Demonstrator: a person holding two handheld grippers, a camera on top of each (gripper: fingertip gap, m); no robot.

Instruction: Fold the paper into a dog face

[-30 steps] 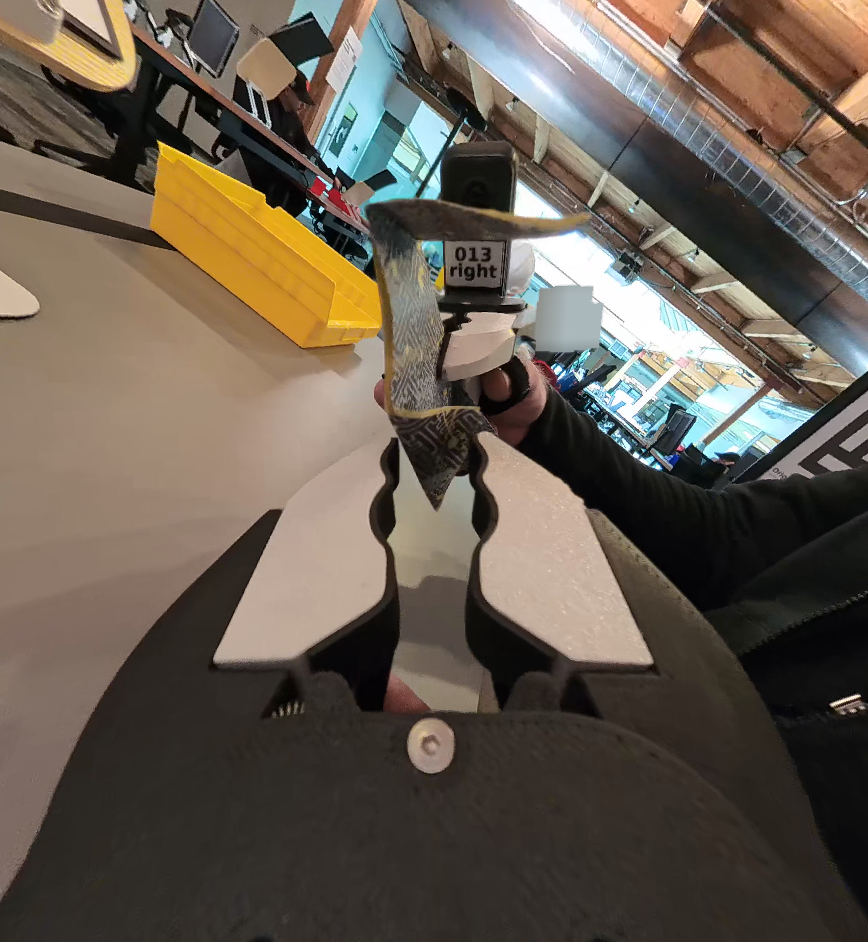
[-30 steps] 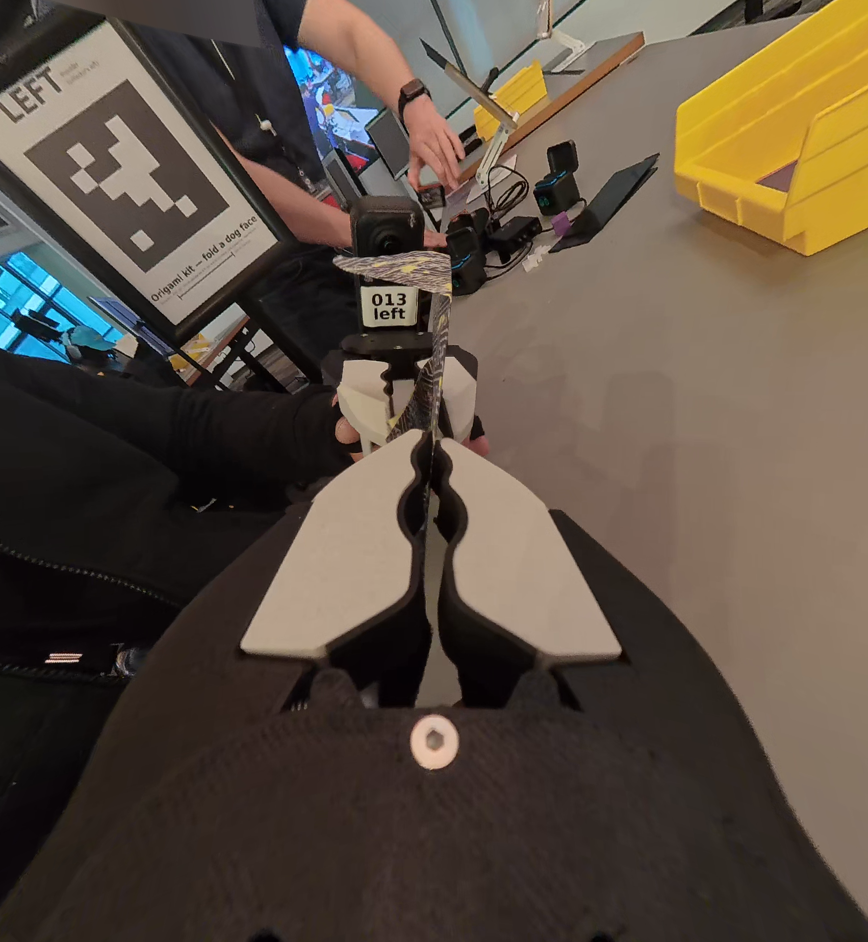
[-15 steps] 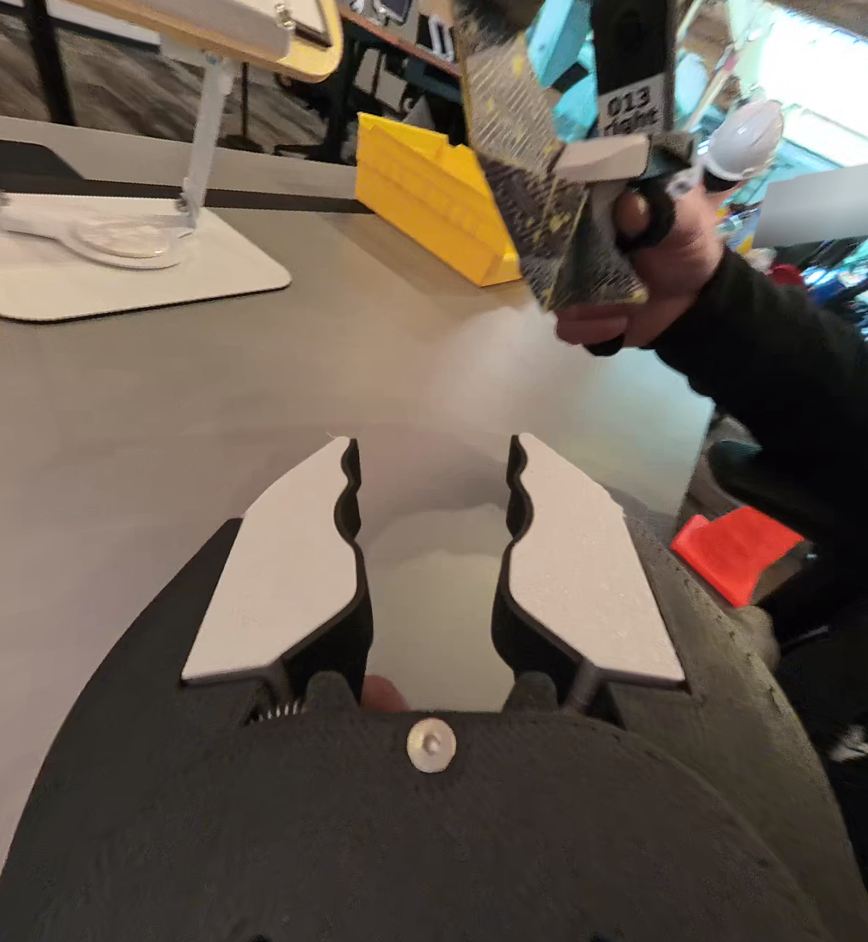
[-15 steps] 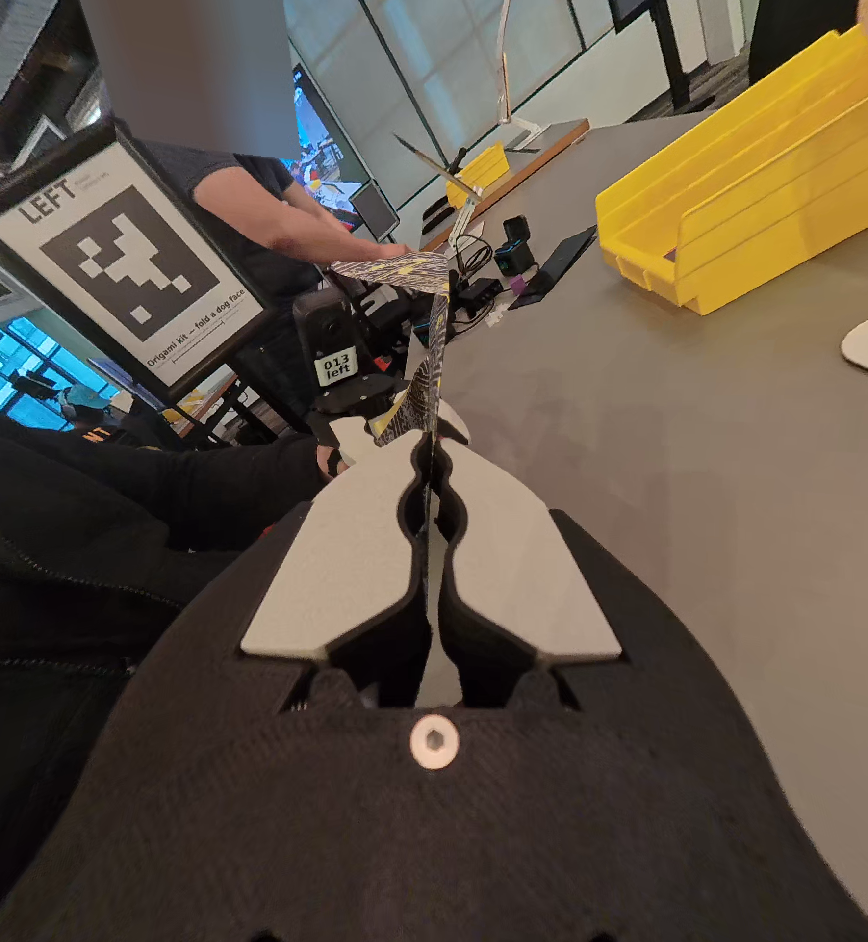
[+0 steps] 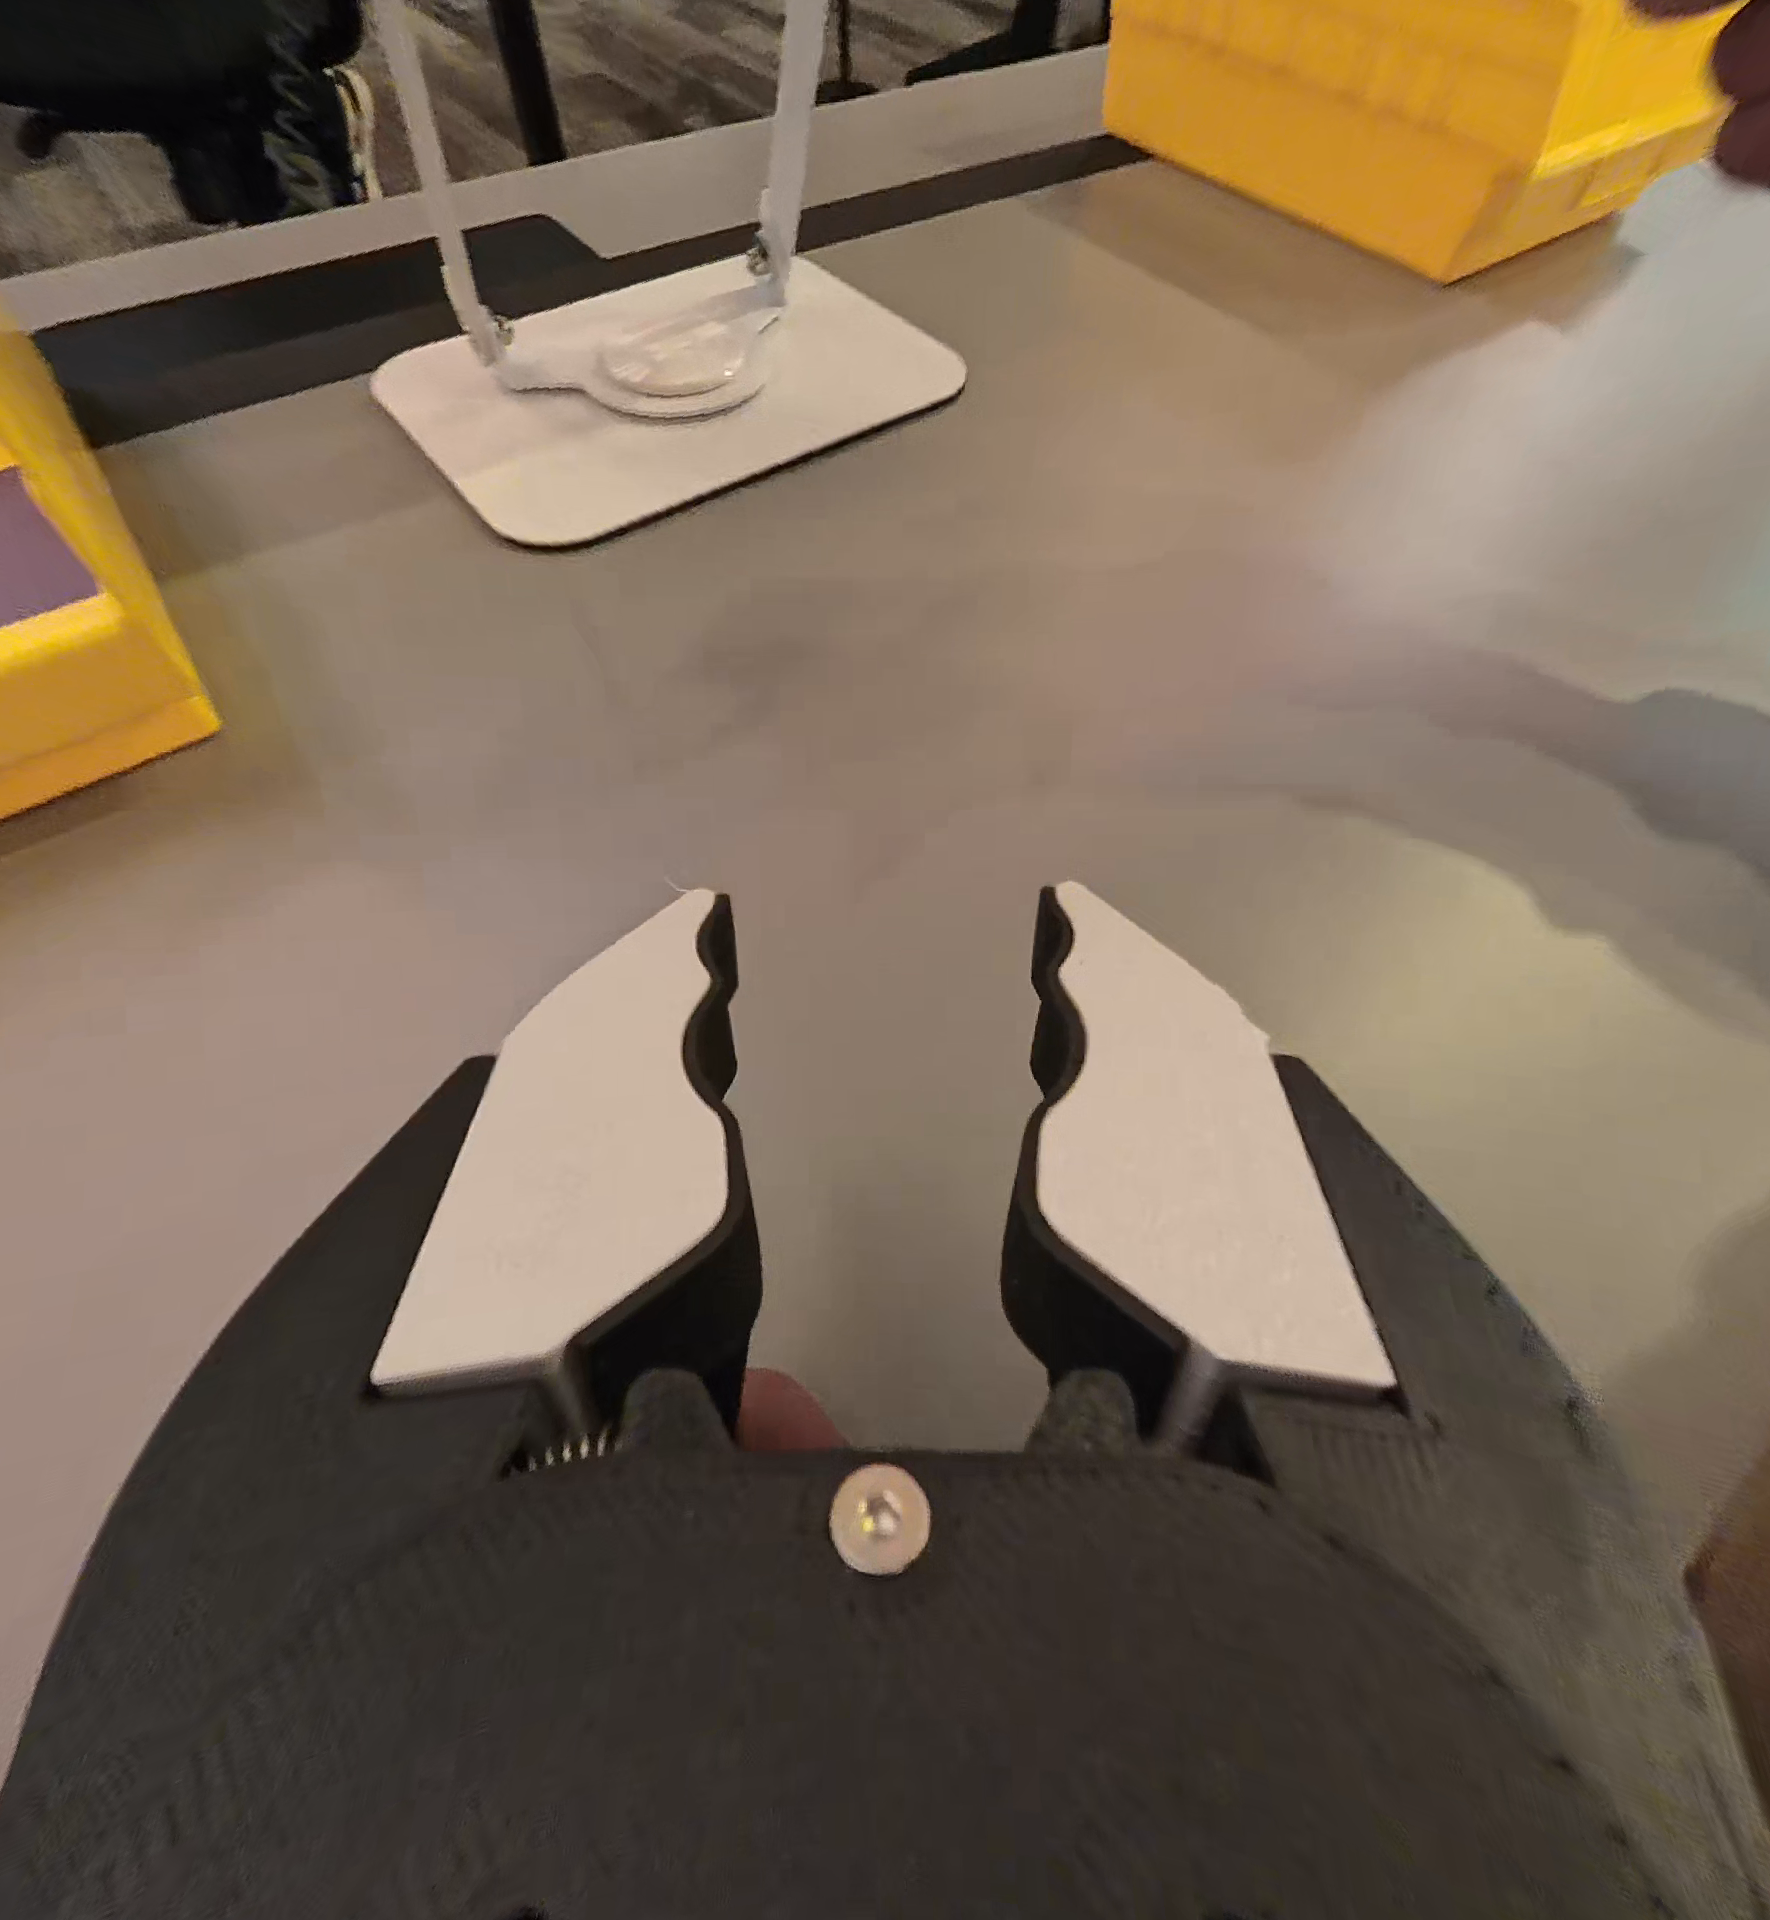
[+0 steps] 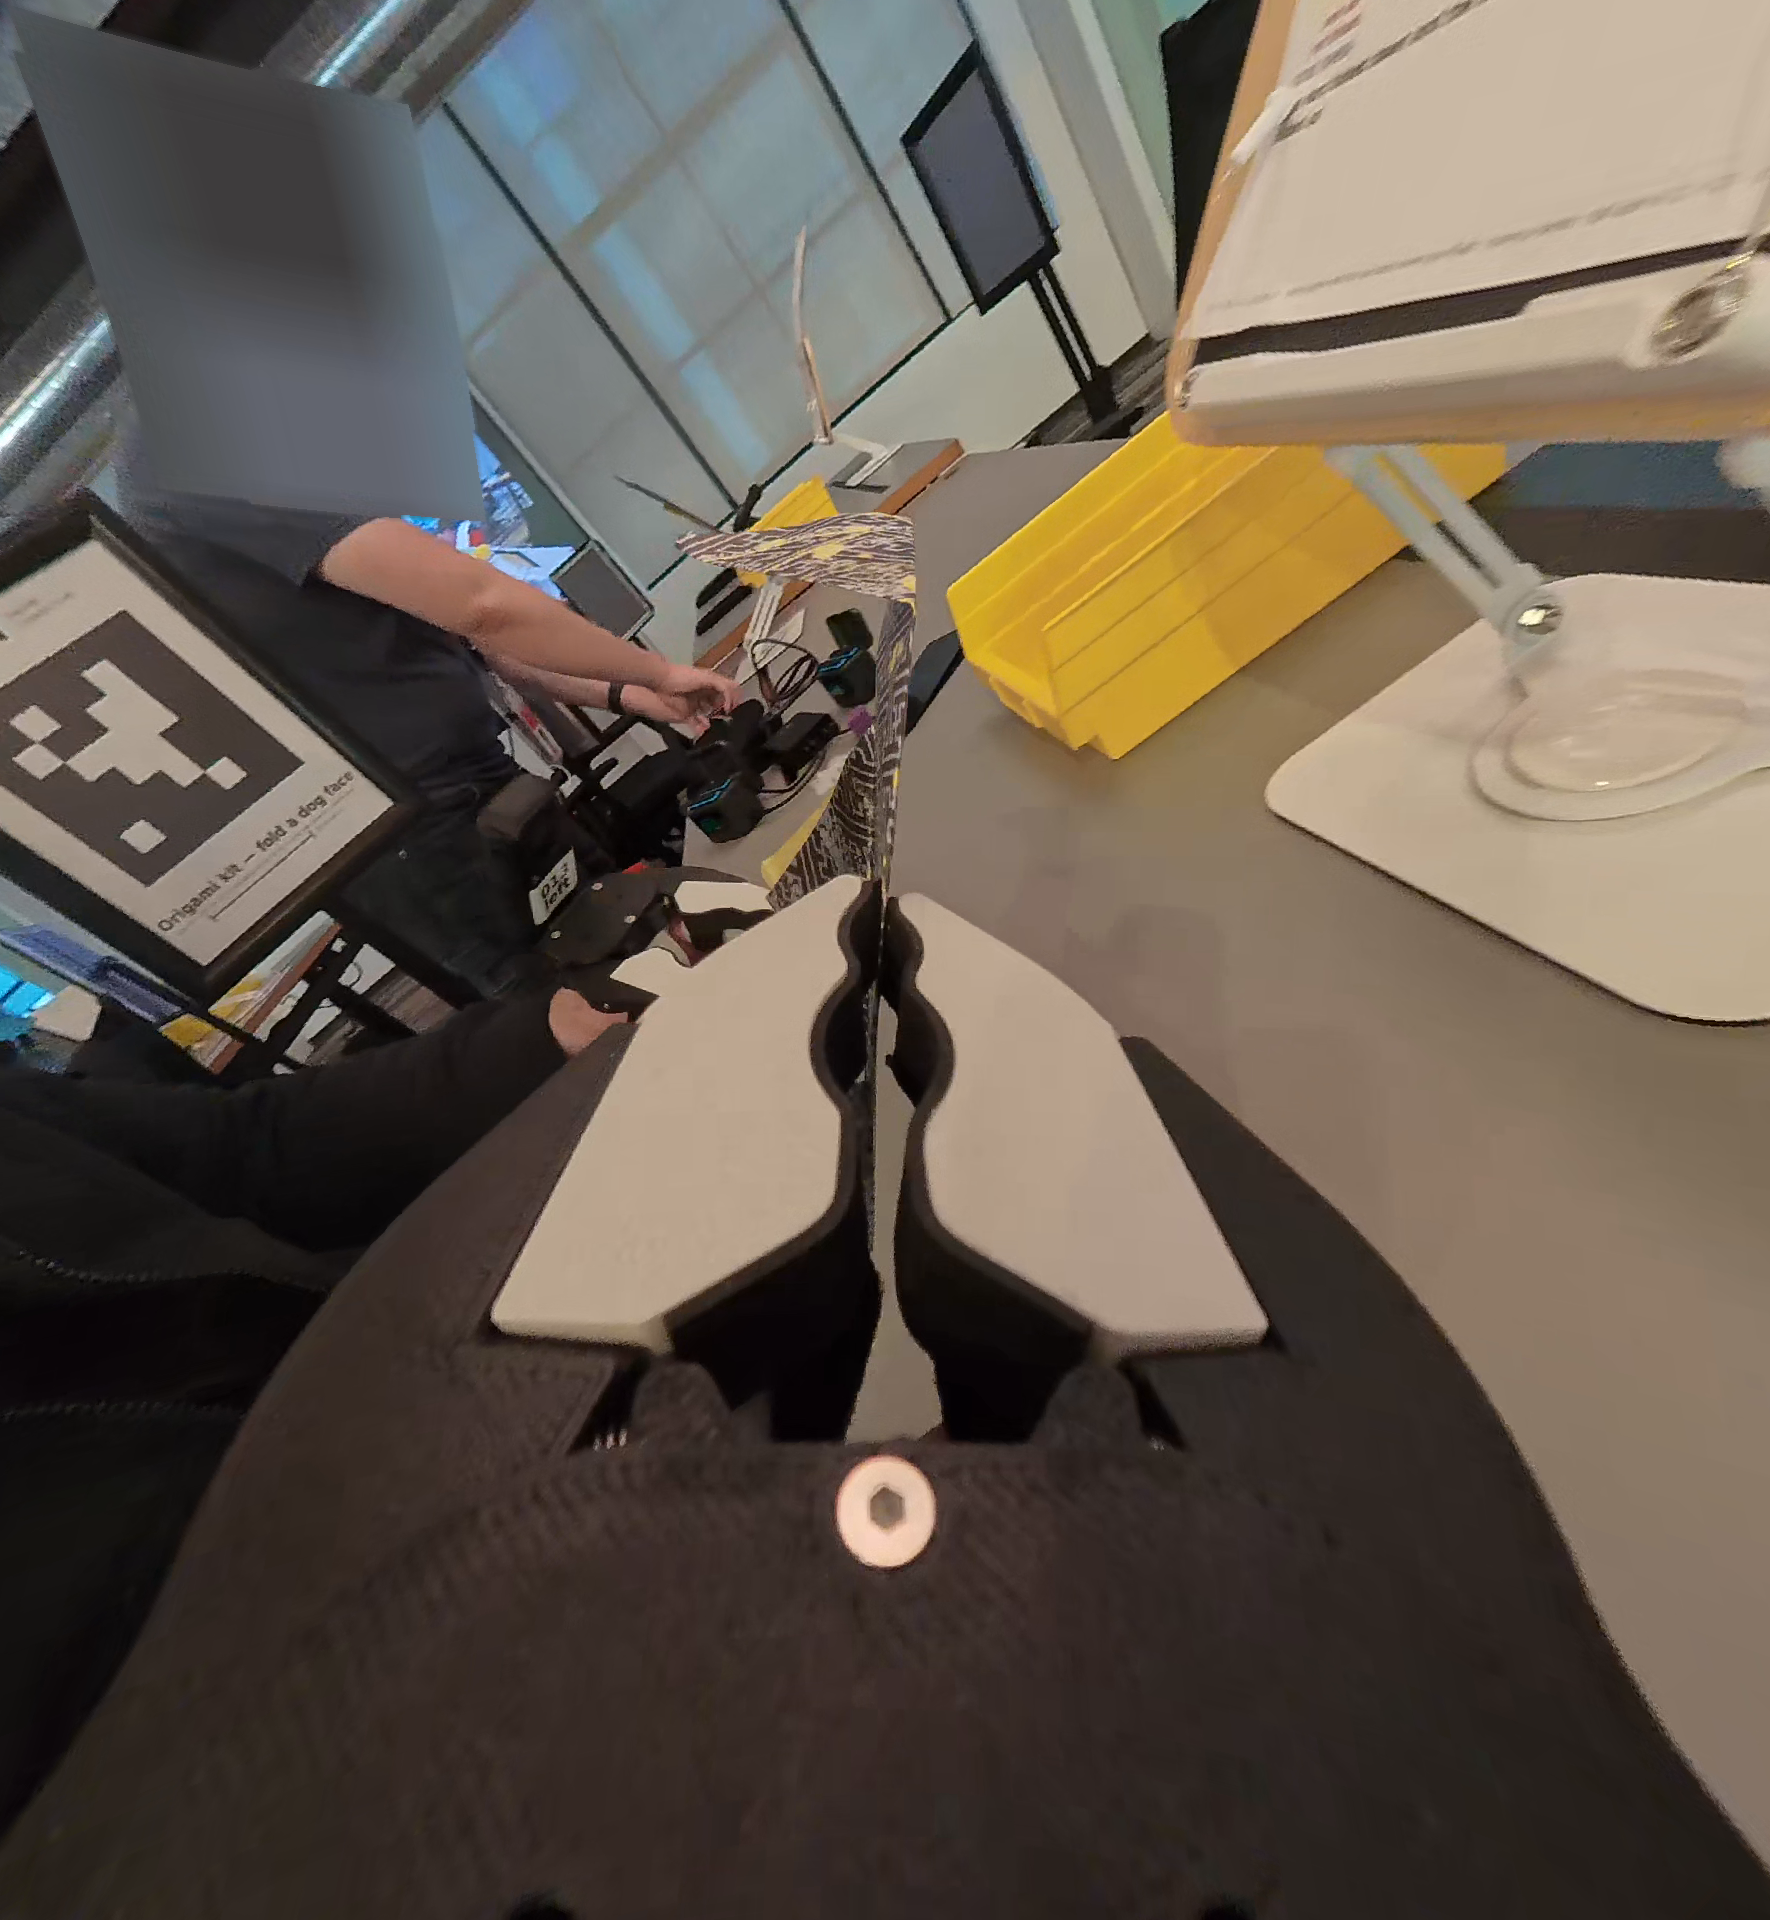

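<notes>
My right gripper (image 6: 882, 914) is shut on the folded paper (image 6: 865, 790), a dark patterned sheet with yellow marks. The paper stands up edge-on from the fingertips, with a flap (image 6: 808, 545) bent over at the top, held above the grey table (image 6: 1276, 1039). My left gripper (image 5: 881, 904) is open and empty, pointing down at the bare grey table (image 5: 860, 675). It also shows in the right wrist view (image 6: 642, 920), low at the left beyond the paper. The paper is not in the left wrist view.
A white stand base (image 5: 668, 405) sits ahead of the left gripper, with yellow bins at the left (image 5: 19, 623) and far right (image 5: 1380, 114). In the right wrist view the stand base (image 6: 1587, 790), its raised board (image 6: 1483, 208) and a yellow bin (image 6: 1172, 603) are at the right. A person (image 6: 424, 665) stands behind. Spacing between my two grippers at the tips: around 30 centimetres. The white stand base (image 5: 668, 405) is about 30 centimetres from both grippers' fingertips. The right camera catches it too, in the right wrist view (image 6: 1486, 773).
My left gripper let go of the paper's tip, opened and swung down and left toward the table. My right gripper kept hold of the paper and turned right toward the stand.
</notes>
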